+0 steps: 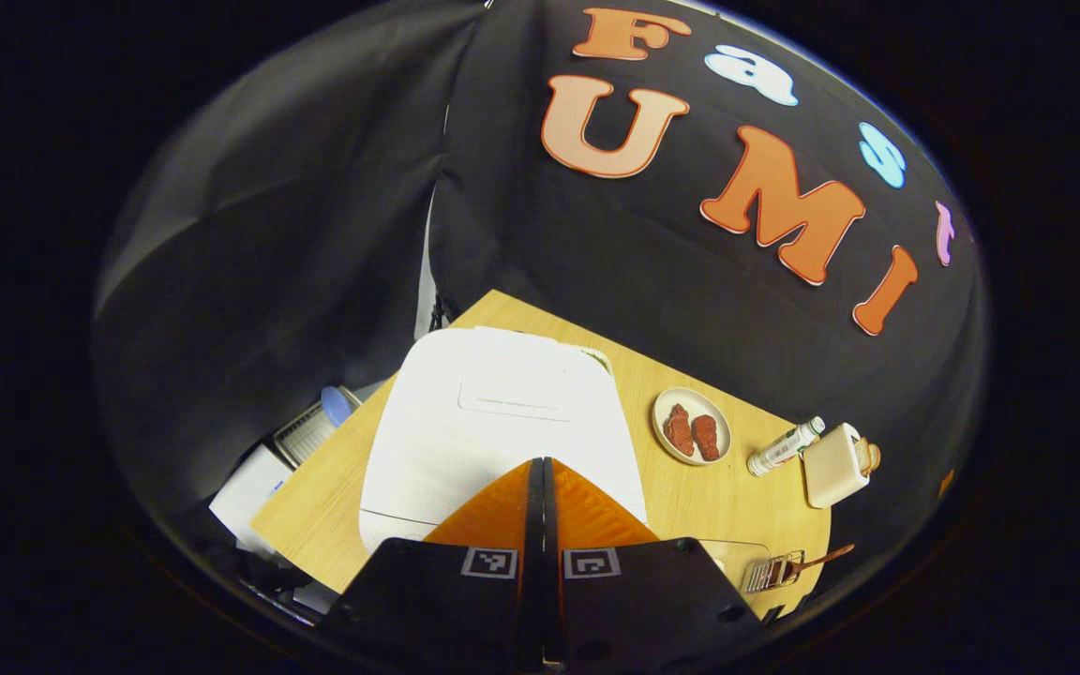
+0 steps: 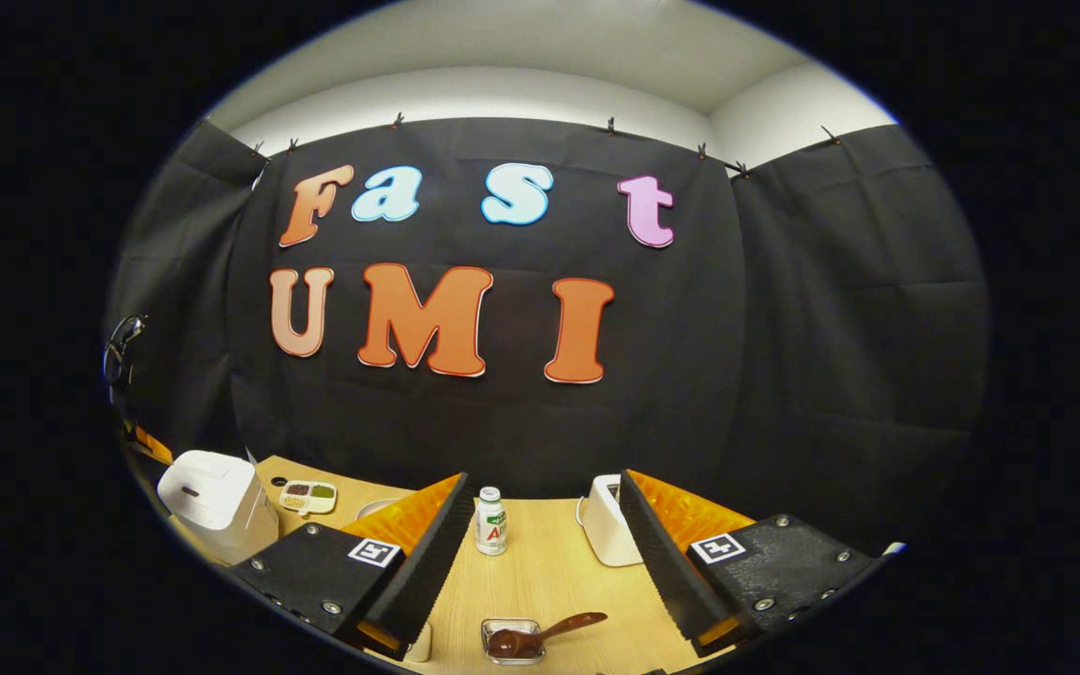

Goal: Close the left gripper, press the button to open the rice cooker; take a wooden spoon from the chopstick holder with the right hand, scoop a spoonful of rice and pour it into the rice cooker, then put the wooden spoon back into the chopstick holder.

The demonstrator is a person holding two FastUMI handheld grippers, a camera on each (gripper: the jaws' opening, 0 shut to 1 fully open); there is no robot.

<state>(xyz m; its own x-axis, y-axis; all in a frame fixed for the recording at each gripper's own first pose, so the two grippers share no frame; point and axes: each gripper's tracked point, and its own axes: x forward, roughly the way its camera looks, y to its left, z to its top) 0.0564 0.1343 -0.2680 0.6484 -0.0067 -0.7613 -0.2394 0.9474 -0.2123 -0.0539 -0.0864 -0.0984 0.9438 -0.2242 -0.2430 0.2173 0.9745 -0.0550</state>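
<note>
the left claw (image 1: 541, 469) is clenched, fingers pressed together with nothing between them, hovering over the near edge of the white rice cooker (image 1: 493, 422) at the centre of the left gripper view; the lid is still down, so the button press looks not yet done. the right claw (image 2: 540, 553) is released and empty, and the wooden spoon (image 2: 540, 636) lies in its small clear holder (image 2: 510, 640) at the bottom centre, so fetching, scooping, pouring and returning all remain. the left gripper view shows a plate (image 1: 692, 426) with two reddish pieces on the tabletop (image 1: 681, 497); the right gripper view shows a small divided tray (image 2: 308, 497) beside the cooker at lower left.
</note>
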